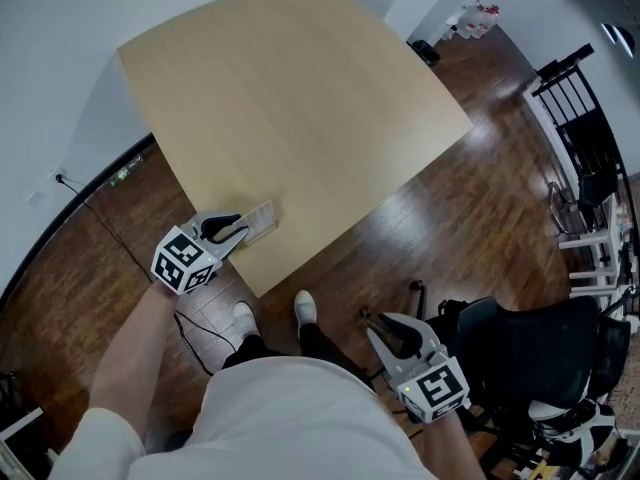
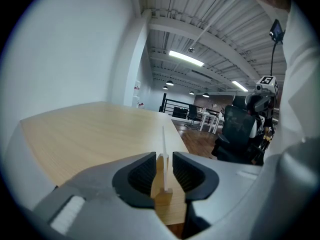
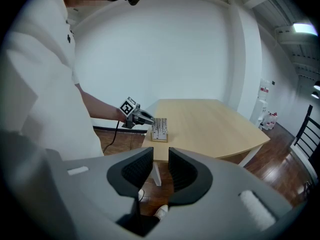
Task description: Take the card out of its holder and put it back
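The left gripper's [image 2: 164,156] fingers [image 2: 137,176] are held narrowly apart, one on each side of the card [image 2: 164,139], which is seen edge-on between them. A thin gap is visible on either side of the card, so no clamping is shown. The card is stood upright in its wooden holder [image 2: 163,196], whose near end is seen low between the fingers.

In the head view, the card [image 1: 260,218] is found at the tabletop's [image 1: 290,88] corner nearest the person, toward 7 o'clock of the picture. The left gripper [image 1: 238,230] is brought up to it from 8 o'clock, its marker cube [image 1: 185,260] hanging off the tabletop's edge.

The right gripper's [image 3: 160,151] fingers [image 3: 132,171] are parted by a similar narrow slot, and nothing is held between them; only floor and a shoe are seen through it. This right gripper [image 1: 383,326] is held off the tabletop at 5 o'clock in the head view, above the dark wooden floor [image 1: 450,218] and just beside a black chair [image 1: 530,348]. From its own view, the card [image 3: 160,126] and holder [image 3: 160,137] are seen at 12 o'clock, well apart from it, on the tabletop's [image 3: 210,121] near corner, with the left gripper [image 3: 150,120] at their 9 o'clock side.
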`<action>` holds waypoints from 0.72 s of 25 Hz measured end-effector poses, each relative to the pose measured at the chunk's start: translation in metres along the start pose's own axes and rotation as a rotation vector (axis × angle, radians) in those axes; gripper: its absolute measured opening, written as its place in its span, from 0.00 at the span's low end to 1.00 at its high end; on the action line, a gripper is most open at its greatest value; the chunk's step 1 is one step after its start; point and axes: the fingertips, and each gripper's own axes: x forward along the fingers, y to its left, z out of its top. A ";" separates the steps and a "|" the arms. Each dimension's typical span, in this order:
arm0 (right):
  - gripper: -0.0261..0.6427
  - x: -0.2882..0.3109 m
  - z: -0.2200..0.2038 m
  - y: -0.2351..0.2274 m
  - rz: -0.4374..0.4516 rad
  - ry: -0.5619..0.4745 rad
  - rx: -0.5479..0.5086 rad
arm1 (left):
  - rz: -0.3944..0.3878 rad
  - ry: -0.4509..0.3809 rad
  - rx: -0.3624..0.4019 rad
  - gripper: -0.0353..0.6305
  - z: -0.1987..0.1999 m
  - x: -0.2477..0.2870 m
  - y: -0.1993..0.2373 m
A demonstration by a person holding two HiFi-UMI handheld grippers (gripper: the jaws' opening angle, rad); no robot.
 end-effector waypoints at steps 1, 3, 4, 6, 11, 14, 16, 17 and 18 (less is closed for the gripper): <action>0.19 0.001 0.000 0.004 0.004 0.001 0.002 | 0.001 -0.009 -0.003 0.22 0.002 -0.003 0.001; 0.19 0.000 -0.001 0.012 0.011 0.007 0.008 | 0.017 -0.037 -0.012 0.26 0.008 -0.014 0.001; 0.19 -0.001 -0.003 0.015 0.015 0.011 0.009 | 0.032 -0.055 -0.018 0.26 0.011 -0.021 0.000; 0.19 -0.003 -0.007 0.022 0.026 0.017 0.005 | 0.068 -0.083 -0.021 0.26 0.015 -0.040 -0.005; 0.19 0.002 -0.006 0.040 0.094 -0.004 -0.054 | 0.154 -0.161 -0.029 0.26 0.027 -0.107 -0.036; 0.19 -0.009 -0.006 0.045 0.146 -0.071 -0.127 | 0.229 -0.206 -0.043 0.26 0.026 -0.143 -0.087; 0.19 -0.020 -0.007 0.040 0.167 -0.132 -0.158 | 0.283 -0.237 -0.047 0.26 0.025 -0.156 -0.127; 0.19 -0.027 -0.010 0.039 0.175 -0.160 -0.162 | 0.308 -0.252 -0.053 0.26 0.025 -0.161 -0.148; 0.19 -0.035 -0.013 0.039 0.185 -0.182 -0.165 | 0.331 -0.269 -0.063 0.26 0.025 -0.164 -0.169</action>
